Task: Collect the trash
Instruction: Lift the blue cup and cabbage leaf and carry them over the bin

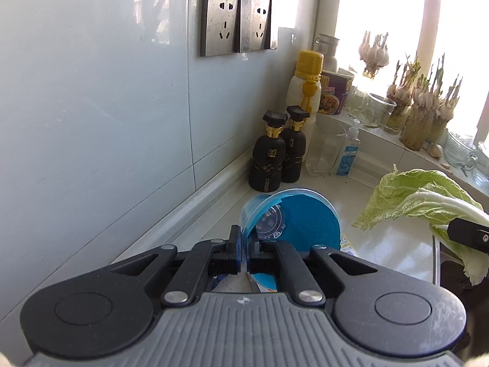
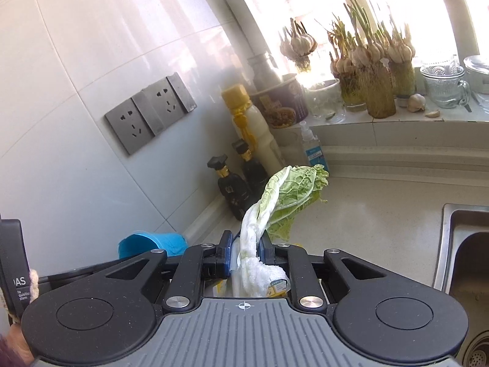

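Note:
My left gripper [image 1: 245, 243] is shut on the rim of a blue plastic cup [image 1: 290, 217], which hangs tipped with its mouth turned toward me above the counter. In the right wrist view the same blue cup [image 2: 152, 243] shows low on the left. My right gripper [image 2: 246, 244] is shut on the white stalk of a cabbage leaf [image 2: 290, 195], whose green end sticks up and forward. From the left wrist view the cabbage leaf [image 1: 421, 202] hangs at the right, with part of the right gripper's finger [image 1: 467, 234] against it.
Two black bottles [image 1: 276, 150], a yellow-capped bottle [image 1: 305, 91], a clear glass [image 1: 324, 150] and a sanitizer pump [image 1: 348, 153] stand in the corner. Garlic jars [image 2: 379, 91] and glassware line the sill. A steel sink [image 2: 464, 263] lies right. Printed wrappers [image 1: 348, 244] lie on the counter.

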